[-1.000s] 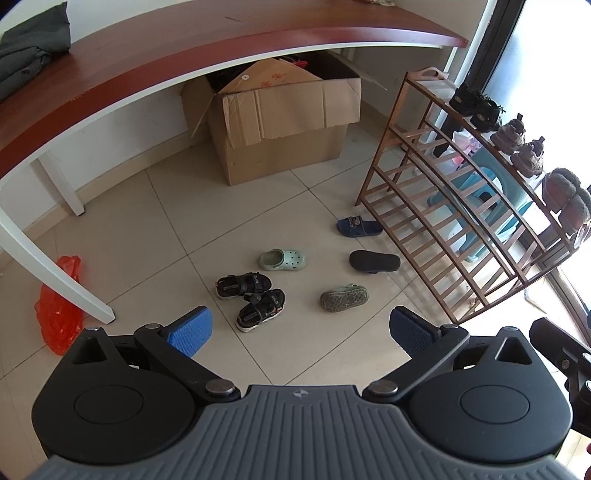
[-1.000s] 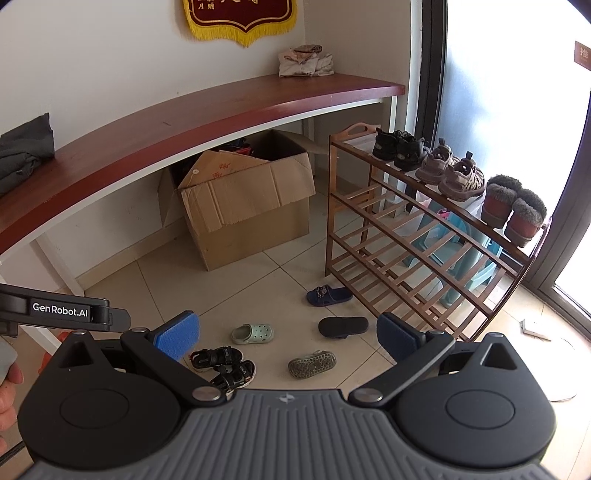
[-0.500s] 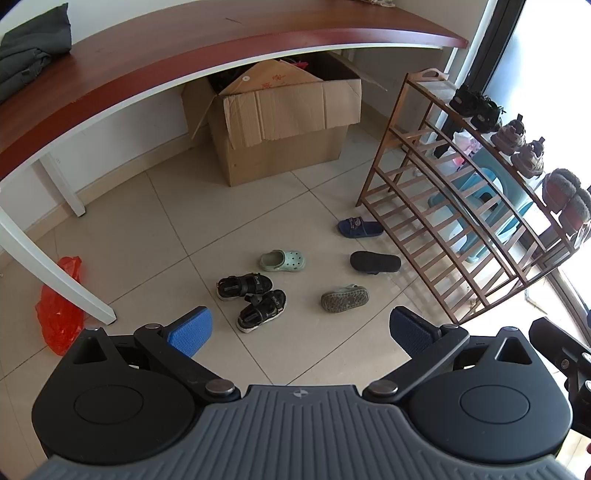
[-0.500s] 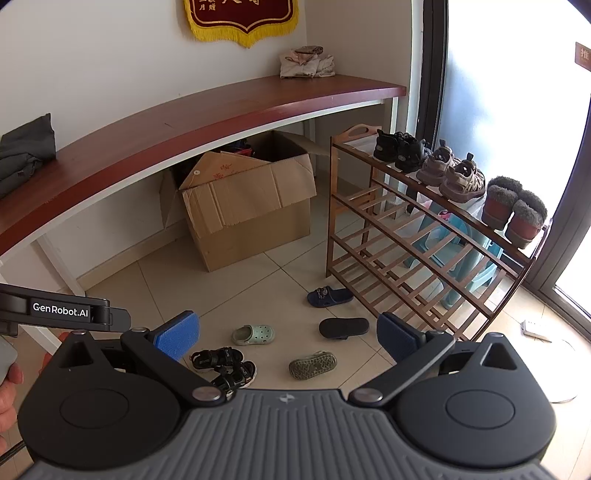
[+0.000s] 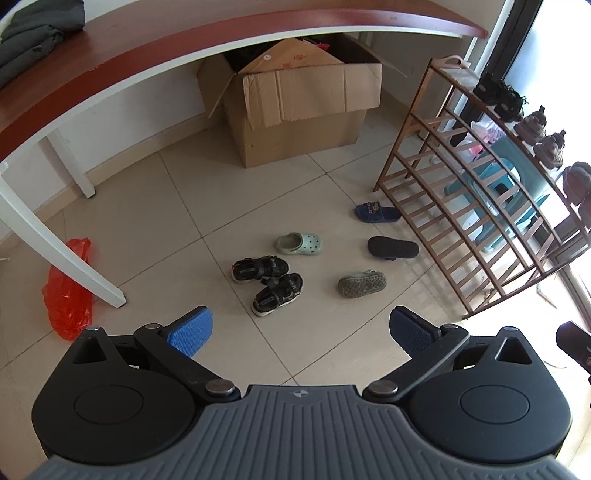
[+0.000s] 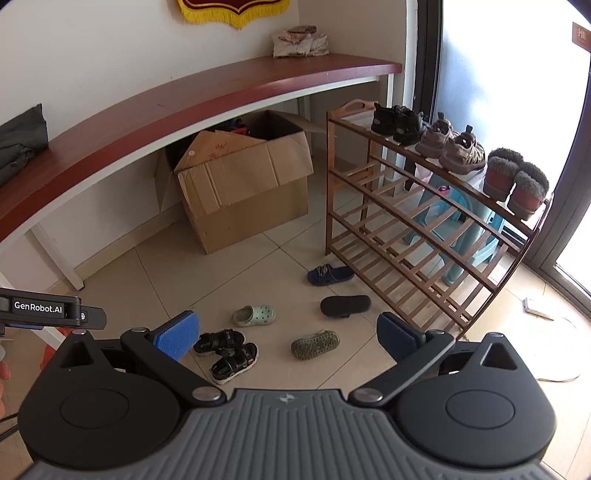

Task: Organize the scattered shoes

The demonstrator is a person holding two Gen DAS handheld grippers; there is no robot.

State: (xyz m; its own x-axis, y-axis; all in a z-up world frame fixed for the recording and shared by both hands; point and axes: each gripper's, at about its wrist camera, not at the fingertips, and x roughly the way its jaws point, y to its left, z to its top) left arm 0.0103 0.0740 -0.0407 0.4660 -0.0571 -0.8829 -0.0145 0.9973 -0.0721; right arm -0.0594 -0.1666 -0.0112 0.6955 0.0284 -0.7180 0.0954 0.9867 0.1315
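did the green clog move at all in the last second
No. The green clog still lies between the box and the black sandals, same floor tile.

Both cameras look down and forward from well above the tiled floor, each over its own spread fingers. The left view tilts more steeply toward the loose shoes [image 5: 277, 284] and takes in the red bag [image 5: 68, 295]. The right view sits a little farther back and more level, reaching the wall banner [image 6: 236, 11]. Both share the shoes, box [image 5: 303, 110] [image 6: 240, 184], rack [image 5: 480, 206] [image 6: 424, 229] and bench [image 5: 184, 40] [image 6: 184, 107].
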